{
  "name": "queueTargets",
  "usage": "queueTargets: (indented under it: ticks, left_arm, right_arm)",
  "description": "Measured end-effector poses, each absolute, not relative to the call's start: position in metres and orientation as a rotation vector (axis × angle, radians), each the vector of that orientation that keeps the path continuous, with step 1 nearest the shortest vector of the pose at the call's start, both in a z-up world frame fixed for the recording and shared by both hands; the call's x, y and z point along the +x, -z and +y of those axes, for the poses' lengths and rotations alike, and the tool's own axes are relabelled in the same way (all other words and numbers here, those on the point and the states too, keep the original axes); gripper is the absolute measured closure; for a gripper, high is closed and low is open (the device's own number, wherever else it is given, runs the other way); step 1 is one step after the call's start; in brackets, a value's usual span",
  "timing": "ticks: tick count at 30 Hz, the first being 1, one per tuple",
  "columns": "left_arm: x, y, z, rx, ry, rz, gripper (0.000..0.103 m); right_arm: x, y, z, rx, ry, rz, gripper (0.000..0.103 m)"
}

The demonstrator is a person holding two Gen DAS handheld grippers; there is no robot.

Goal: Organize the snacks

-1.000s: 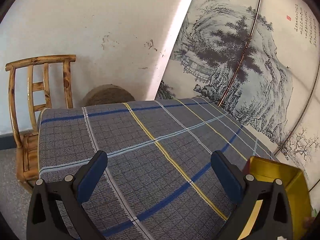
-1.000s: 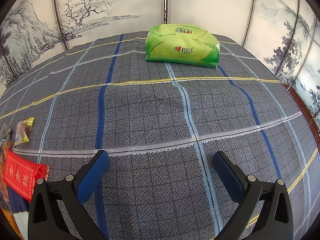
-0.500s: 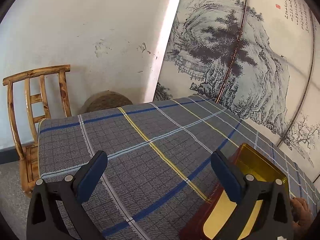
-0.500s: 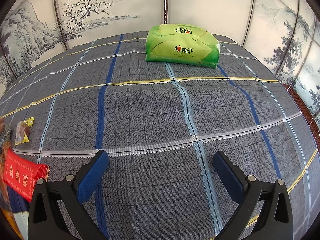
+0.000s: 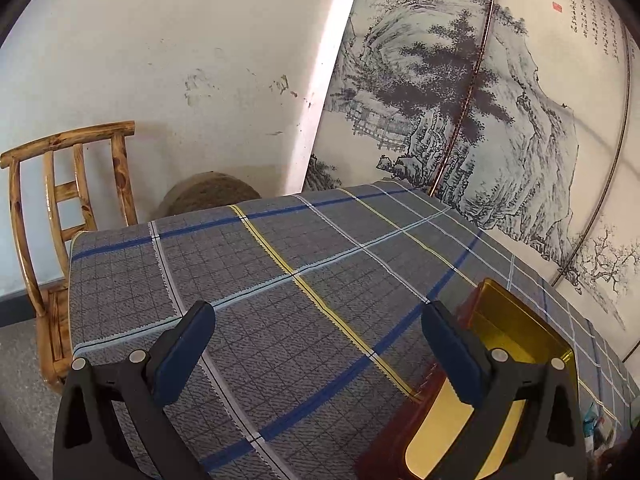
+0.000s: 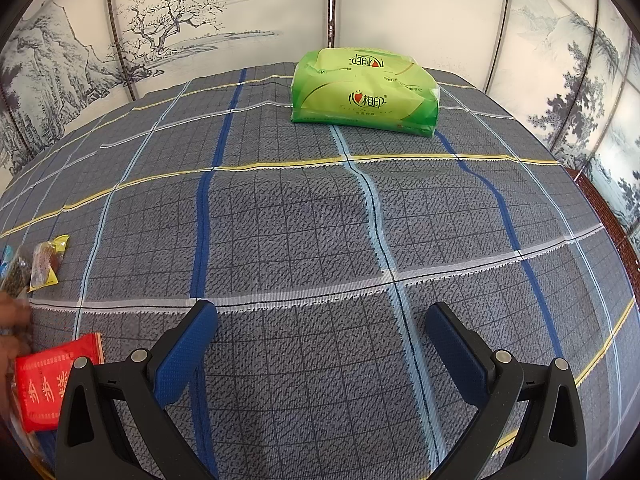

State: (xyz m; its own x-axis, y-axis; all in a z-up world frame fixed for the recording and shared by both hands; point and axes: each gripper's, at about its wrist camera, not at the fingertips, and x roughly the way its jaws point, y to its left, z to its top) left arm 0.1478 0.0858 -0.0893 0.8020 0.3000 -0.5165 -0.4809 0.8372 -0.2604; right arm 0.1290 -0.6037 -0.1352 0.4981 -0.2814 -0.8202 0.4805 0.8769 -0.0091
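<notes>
My left gripper (image 5: 318, 334) is open and empty above the plaid tablecloth (image 5: 256, 292). A dark red tin with a gold inside (image 5: 516, 336) sits on the table at the lower right, partly behind the right finger. My right gripper (image 6: 320, 332) is open and empty above the cloth. At the left edge of the right wrist view lie a red snack packet (image 6: 44, 384), a small yellow-edged snack packet (image 6: 46, 266) and other wrapped snacks (image 6: 16, 276), cut off by the frame. A hand (image 6: 10, 320) shows among them.
A green tissue pack (image 6: 364, 94) lies at the far side of the table. A wooden chair (image 5: 52, 216) stands beyond the table's left edge. A round woven stool (image 5: 208, 196) sits behind the table. Painted screens (image 5: 500, 100) close in the far sides.
The left gripper's view has swung, bringing more of the gold-lined tin into sight at the lower right. The right gripper has not moved; a hand has come in among the snacks at left.
</notes>
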Motion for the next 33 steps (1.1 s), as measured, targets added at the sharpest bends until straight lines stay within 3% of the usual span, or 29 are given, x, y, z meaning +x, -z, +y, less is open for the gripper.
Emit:
queueTargets:
  ticks: [33]
  left_arm:
    - [0.1544,0.0933,0.0869,-0.396,-0.402,0.510,0.001]
  right_arm:
    - [0.1289,0.1353,-0.6036,0.233,0.466,0.943,0.000]
